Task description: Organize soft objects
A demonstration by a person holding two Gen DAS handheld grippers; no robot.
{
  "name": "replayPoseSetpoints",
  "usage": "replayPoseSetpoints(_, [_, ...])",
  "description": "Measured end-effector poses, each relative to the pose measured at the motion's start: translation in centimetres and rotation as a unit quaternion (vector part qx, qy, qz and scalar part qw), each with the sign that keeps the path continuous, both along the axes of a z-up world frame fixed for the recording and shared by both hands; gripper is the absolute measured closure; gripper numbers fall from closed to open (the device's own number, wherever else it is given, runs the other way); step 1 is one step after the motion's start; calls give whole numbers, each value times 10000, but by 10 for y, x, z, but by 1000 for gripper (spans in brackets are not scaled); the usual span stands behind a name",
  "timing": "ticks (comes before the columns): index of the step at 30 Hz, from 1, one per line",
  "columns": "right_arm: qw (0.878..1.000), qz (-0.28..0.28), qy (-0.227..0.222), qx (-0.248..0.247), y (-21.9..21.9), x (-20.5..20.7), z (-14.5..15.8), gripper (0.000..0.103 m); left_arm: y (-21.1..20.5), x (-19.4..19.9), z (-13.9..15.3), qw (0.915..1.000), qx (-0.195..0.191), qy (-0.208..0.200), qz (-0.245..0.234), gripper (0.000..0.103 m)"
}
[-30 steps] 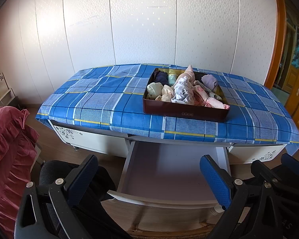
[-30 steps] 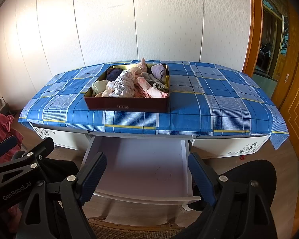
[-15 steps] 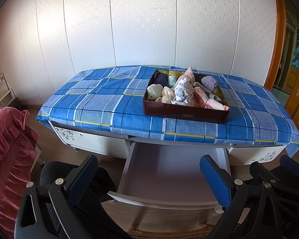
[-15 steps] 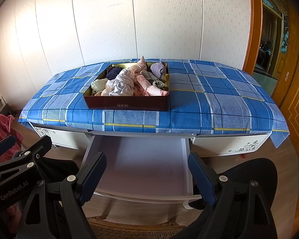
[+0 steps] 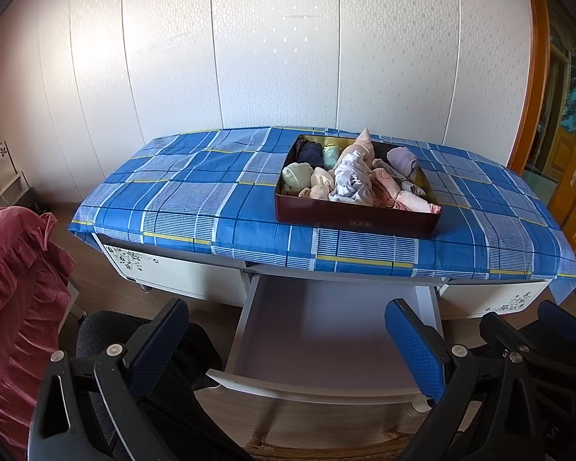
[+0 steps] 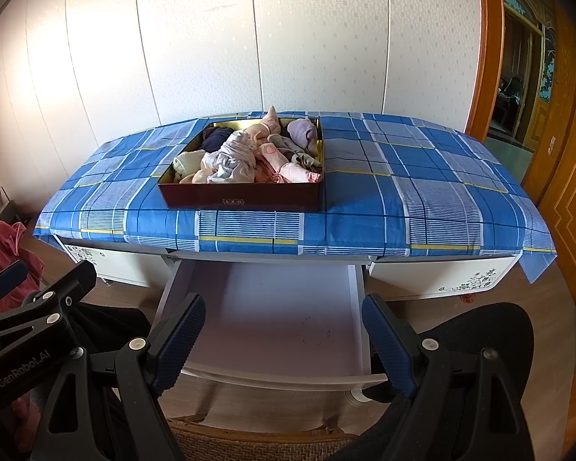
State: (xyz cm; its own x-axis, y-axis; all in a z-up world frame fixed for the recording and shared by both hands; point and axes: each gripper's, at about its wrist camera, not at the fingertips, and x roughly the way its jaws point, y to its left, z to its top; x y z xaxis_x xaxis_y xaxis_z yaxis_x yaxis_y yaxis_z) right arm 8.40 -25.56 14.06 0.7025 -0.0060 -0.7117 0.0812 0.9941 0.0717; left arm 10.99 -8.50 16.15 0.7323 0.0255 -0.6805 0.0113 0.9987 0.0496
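A dark red box [image 5: 355, 219] [image 6: 242, 198] stands on the desk, filled with several rolled socks and small soft clothes [image 5: 351, 180] [image 6: 245, 157] in pink, cream, grey, purple and navy. Below the desk edge a white drawer [image 5: 326, 330] [image 6: 272, 311] is pulled out and holds nothing. My left gripper [image 5: 288, 340] hangs open in front of the drawer, nothing between its blue pads. My right gripper [image 6: 284, 336] is open too, above the drawer's front, and also shows at the right edge of the left wrist view [image 5: 533, 342].
A blue plaid cloth [image 5: 196, 192] [image 6: 422, 192] covers the desk, which backs onto a white panelled wall. A black chair [image 6: 480, 345] [image 5: 107, 330] sits near the drawer's front. Red fabric [image 5: 11, 269] lies at the left. Wooden doors [image 6: 564, 176] stand at the right.
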Motion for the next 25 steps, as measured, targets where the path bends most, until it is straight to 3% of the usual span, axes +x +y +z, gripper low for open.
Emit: replayPoseSetpoints(25, [9999,-41,109,17,-4,3,-4,18,-4,-2,0,9999,-52,-34,-82,0])
